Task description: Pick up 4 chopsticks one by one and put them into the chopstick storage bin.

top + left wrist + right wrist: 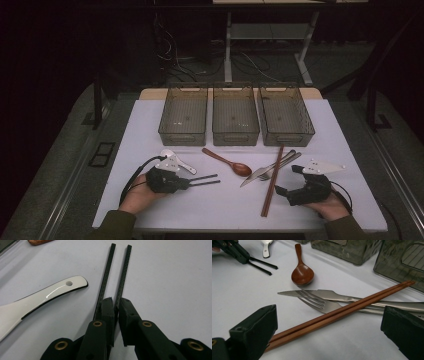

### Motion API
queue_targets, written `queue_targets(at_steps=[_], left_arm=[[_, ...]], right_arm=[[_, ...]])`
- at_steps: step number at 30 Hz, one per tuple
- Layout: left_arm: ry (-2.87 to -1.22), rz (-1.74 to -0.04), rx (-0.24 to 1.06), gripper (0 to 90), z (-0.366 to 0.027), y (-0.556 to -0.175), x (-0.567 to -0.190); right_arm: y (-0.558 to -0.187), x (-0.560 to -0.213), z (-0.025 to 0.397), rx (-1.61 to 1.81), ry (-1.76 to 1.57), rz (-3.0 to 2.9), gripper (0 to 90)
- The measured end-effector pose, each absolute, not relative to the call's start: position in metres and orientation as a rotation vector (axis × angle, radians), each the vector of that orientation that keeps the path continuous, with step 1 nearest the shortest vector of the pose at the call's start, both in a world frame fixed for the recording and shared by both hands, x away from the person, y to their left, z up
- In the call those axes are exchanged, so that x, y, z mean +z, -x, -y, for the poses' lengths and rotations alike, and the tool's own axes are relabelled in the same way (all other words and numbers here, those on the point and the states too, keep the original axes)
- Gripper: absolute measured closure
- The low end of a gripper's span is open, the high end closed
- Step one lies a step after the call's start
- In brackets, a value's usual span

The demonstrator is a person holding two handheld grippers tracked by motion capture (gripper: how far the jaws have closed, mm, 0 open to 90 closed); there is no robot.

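My left gripper (189,183) (115,302) lies at the front left of the white table (215,205), shut on a pair of black chopsticks (205,180) (125,270) that stick out to the right. At least one stick runs between the pads. A white spoon (186,167) (45,296) lies just behind it. My right gripper (287,180) (328,315) rests at the front right, open wide, with brown wooden chopsticks (273,180) (362,301) passing between its jaws, untouched. They lie across a steel knife (260,172) (324,293) and fork (280,164) (319,303).
A wooden spoon (230,162) (302,273) lies mid-table. Three grey open bins stand in a row at the back: left (182,137), middle (235,138), right (289,139). Dark floor, cables and desk legs lie beyond the table.
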State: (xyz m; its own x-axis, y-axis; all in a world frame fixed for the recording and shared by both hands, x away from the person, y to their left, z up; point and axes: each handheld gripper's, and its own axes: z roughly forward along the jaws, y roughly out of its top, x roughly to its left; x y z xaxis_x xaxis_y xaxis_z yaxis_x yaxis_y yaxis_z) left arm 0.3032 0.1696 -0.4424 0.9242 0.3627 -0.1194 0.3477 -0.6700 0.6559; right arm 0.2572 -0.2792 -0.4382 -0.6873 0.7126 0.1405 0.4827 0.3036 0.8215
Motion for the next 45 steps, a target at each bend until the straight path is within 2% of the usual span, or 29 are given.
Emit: queue_targets(at_steps=[15, 24, 45], left_arm=[[-2.363, -0.472, -0.016, 85.1, -0.168, -0.301, -0.442], [-2.365, -0.465, 0.001, 85.5, -0.167, -0.301, -0.440], [-2.270, -0.549, 0.028, 85.4, -0.172, -0.300, -0.419]], right_arm=[[-0.260, -0.439, 0.279, 1.338, -1.097, -2.324, 0.7], [-0.257, -0.443, 0.277, 1.352, -1.099, -2.345, 0.6], [-0.267, -0.444, 0.281, 1.346, -1.142, -2.325, 0.7]])
